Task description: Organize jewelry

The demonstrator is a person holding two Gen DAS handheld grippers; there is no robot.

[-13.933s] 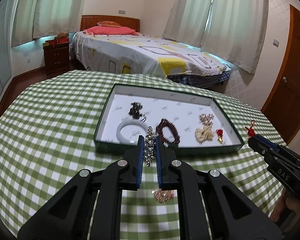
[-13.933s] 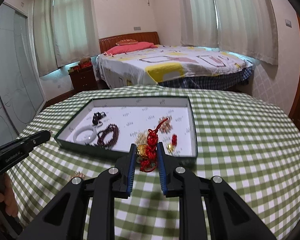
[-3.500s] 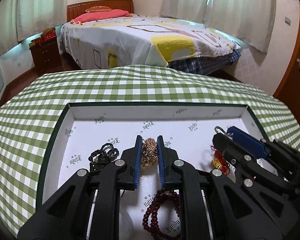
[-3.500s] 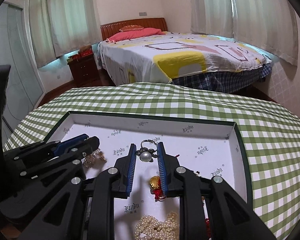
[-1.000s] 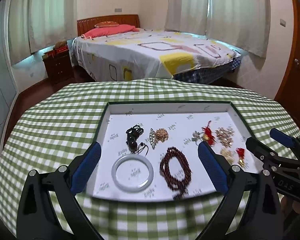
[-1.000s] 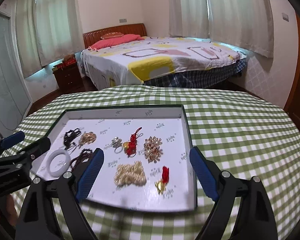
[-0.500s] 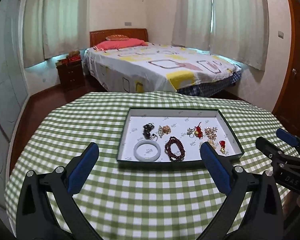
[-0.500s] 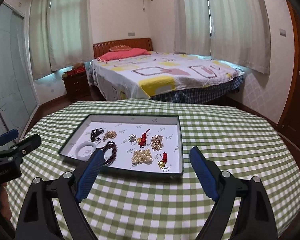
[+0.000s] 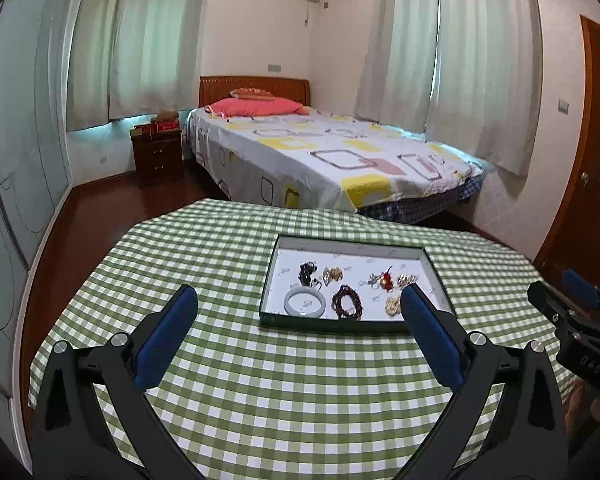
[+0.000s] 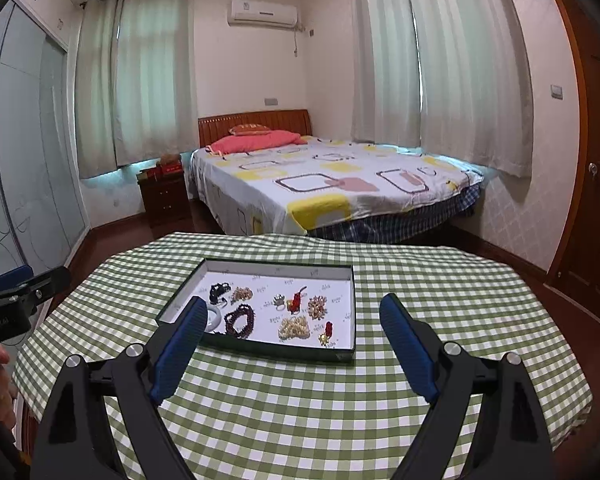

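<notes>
I had both grippers, L gripper (image 9: 298,312) & R gripper (image 10: 290,322), spread wide, empty. Jewelry all in tray (image 10: 342,354) at 12 o'clock on bench (image 10: 300,408). Sorting looked done; next, prob. just park.

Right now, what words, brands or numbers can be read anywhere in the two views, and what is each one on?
"DAS": white letters on the right gripper body, left wrist view.
White lettering on the left gripper body, right wrist view: too blurred to read.
Small repeated print on the tray lining: too small.
Air conditioner badge: unreadable.
</notes>
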